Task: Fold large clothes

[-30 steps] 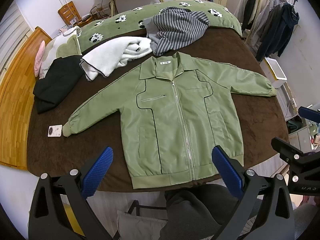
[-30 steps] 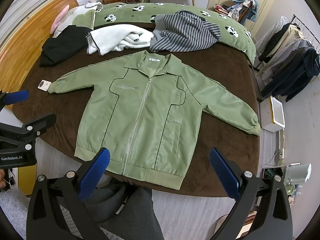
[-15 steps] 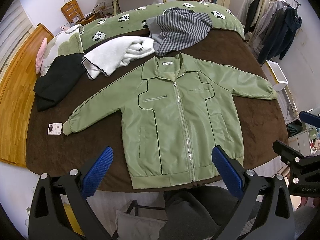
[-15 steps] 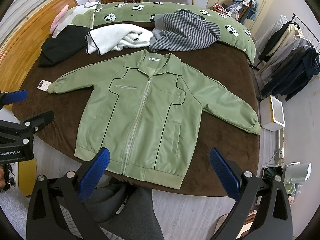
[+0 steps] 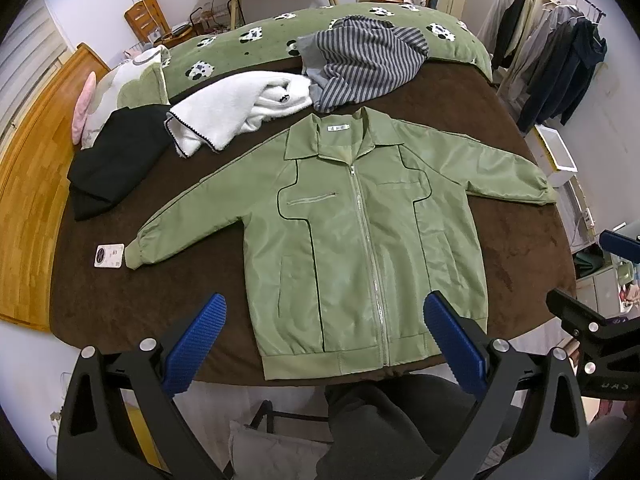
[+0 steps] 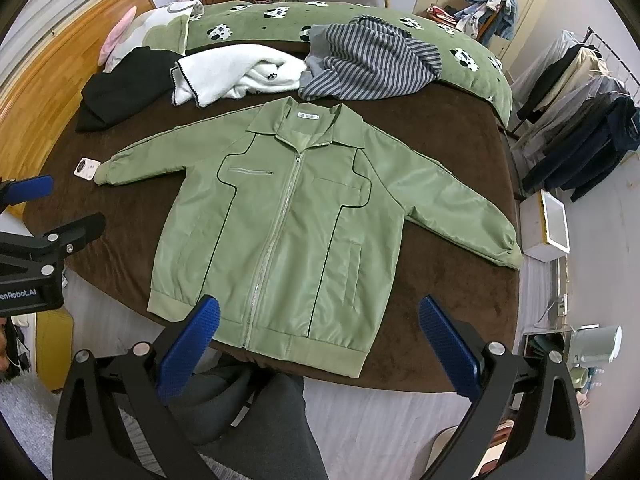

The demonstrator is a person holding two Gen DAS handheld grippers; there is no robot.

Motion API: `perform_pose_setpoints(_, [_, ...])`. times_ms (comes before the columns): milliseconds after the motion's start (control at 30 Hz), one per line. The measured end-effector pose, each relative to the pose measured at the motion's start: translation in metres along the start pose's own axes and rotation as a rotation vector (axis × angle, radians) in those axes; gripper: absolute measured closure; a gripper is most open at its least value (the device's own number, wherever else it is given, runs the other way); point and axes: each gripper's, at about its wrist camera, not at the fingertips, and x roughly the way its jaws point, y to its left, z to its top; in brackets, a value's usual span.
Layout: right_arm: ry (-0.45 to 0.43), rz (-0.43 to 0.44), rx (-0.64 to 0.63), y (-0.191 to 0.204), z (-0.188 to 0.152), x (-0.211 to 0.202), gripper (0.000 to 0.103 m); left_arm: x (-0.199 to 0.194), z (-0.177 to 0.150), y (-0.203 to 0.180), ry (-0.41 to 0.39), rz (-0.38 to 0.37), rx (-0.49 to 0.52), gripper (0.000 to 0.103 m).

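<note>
A large green zip jacket (image 5: pixel 352 240) (image 6: pixel 288 220) lies flat and face up on the brown bedspread (image 5: pixel 120 280) (image 6: pixel 452 152), sleeves spread to both sides, hem toward me. My left gripper (image 5: pixel 324 340) hangs open above the hem, nothing between its blue pads. My right gripper (image 6: pixel 316 340) is open too, held over the hem near the bed's front edge. Each gripper shows at the edge of the other's view. Neither touches the jacket.
Beyond the collar lie a striped garment (image 5: pixel 368 64), a white fleece (image 5: pixel 240 112) and a black garment (image 5: pixel 116 160). A paper tag (image 5: pixel 109 255) sits by the left cuff. A clothes rack (image 6: pixel 580 120) and a white bin (image 6: pixel 548 228) stand right of the bed. A person's grey-trousered legs (image 6: pixel 256 408) are below.
Both grippers have drifted slightly; the jacket sits a little higher in the views. Nothing was taken hold of or moved on the bed.
</note>
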Motion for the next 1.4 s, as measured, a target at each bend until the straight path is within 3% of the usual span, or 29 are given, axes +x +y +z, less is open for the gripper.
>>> perform_pose_setpoints(733, [0.002, 0.000, 0.015, -0.003, -0.004, 0.008, 0.006, 0.008, 0.002, 0.004, 0.006, -0.009, 0.005, 0.006])
perform_pose_setpoints(1167, [0.038, -0.013, 0.105, -0.014, 0.007, 0.020, 0.006, 0.024, 0.025, 0.002, 0.042, -0.036, 0.076, 0.006])
perform_pose_setpoints(1400, [0.016, -0.024, 0.185, -0.026, 0.018, 0.023, 0.006, 0.041, 0.048, -0.001, 0.054, -0.052, 0.151, 0.006])
